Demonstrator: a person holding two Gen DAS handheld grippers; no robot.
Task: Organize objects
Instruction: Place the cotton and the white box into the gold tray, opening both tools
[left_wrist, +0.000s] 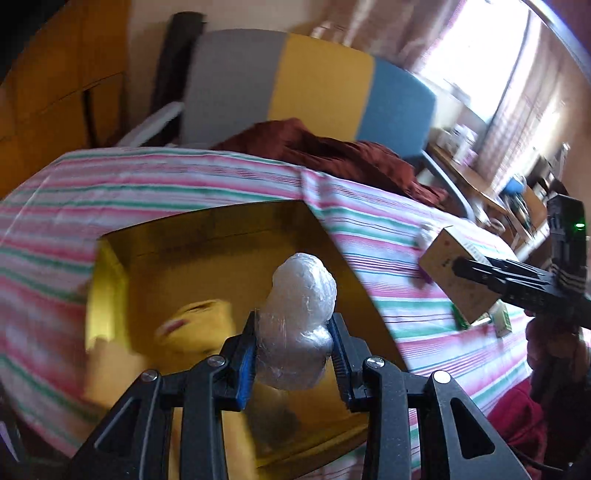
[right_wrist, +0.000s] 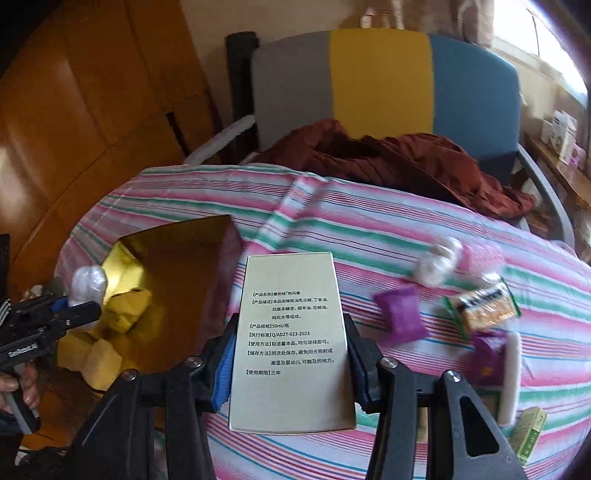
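The left gripper (left_wrist: 293, 341) is found clamped on a plastic-wrapped bundle (left_wrist: 301, 321), which is held above the open gold box (left_wrist: 221, 229). The box rests on the striped cloth (left_wrist: 147, 173); yellow packets (right_wrist: 127, 310) are seen inside it, though blurred. The right gripper (right_wrist: 290, 352) is clenched on a cream carton (right_wrist: 291, 343) printed with Chinese text, held over the cloth just right of the box. On the cloth to the right are noted a purple sachet (right_wrist: 400, 315), a white wrapped lump (right_wrist: 437, 260), a green-edged orange packet (right_wrist: 482, 308) and a small green carton (right_wrist: 528, 432). A dark red garment (right_wrist: 406, 162) is draped on the grey, yellow and blue chair (right_wrist: 380, 77) beyond the table
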